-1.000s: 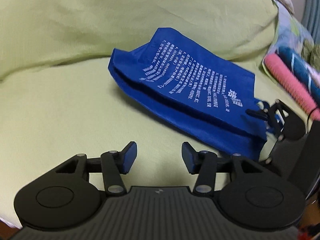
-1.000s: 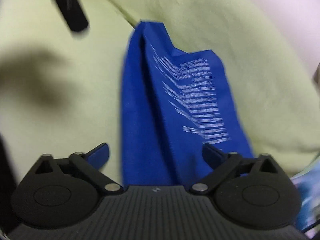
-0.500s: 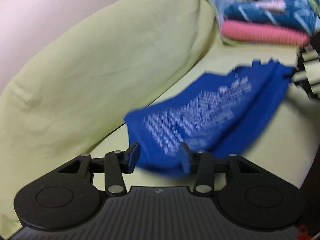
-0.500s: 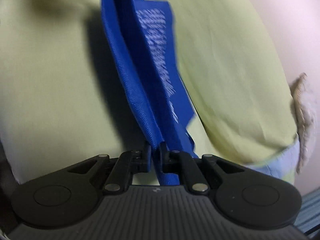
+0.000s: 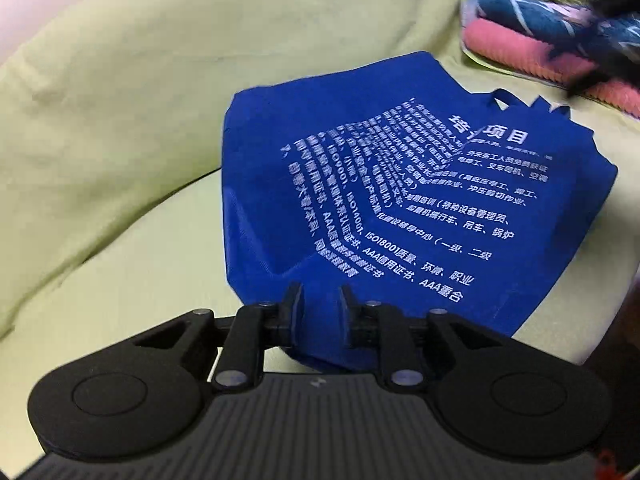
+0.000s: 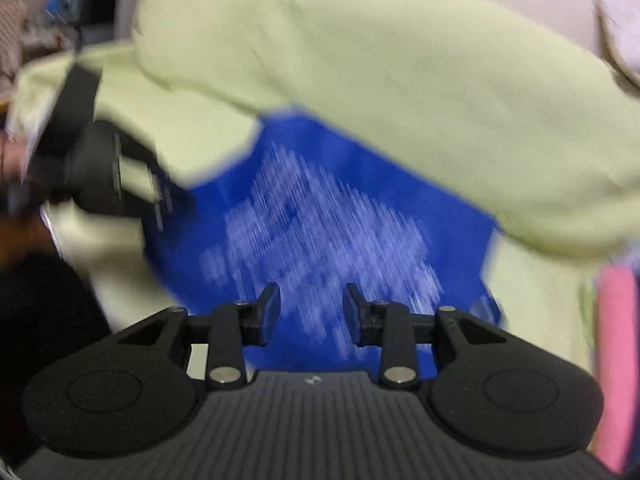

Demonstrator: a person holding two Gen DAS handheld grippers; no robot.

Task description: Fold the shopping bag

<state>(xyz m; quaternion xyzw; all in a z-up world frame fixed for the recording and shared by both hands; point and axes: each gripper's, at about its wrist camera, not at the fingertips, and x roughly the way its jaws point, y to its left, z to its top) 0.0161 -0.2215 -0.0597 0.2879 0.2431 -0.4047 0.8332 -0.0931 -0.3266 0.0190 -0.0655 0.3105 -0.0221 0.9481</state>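
Observation:
A blue shopping bag [image 5: 400, 192] with white printed text lies spread on the light green sofa seat, its handles at the far right. My left gripper [image 5: 320, 300] is shut on the bag's near bottom corner, cloth bunched between the fingers. In the right wrist view the bag [image 6: 320, 232] is blurred by motion. My right gripper [image 6: 312, 308] hovers over it with its jaws apart and nothing between them. The left gripper [image 6: 160, 192] shows there at the bag's left corner.
A light green back cushion [image 5: 140, 80] rises behind the bag. A pile of folded cloth with a pink roll [image 5: 540, 52] lies at the far right of the seat. The pink roll [image 6: 616, 340] also shows at the right edge of the right wrist view.
My right gripper has let go of the bag's edge and opened, and the bag now lies spread flat. My left gripper has closed on the bag's near corner.

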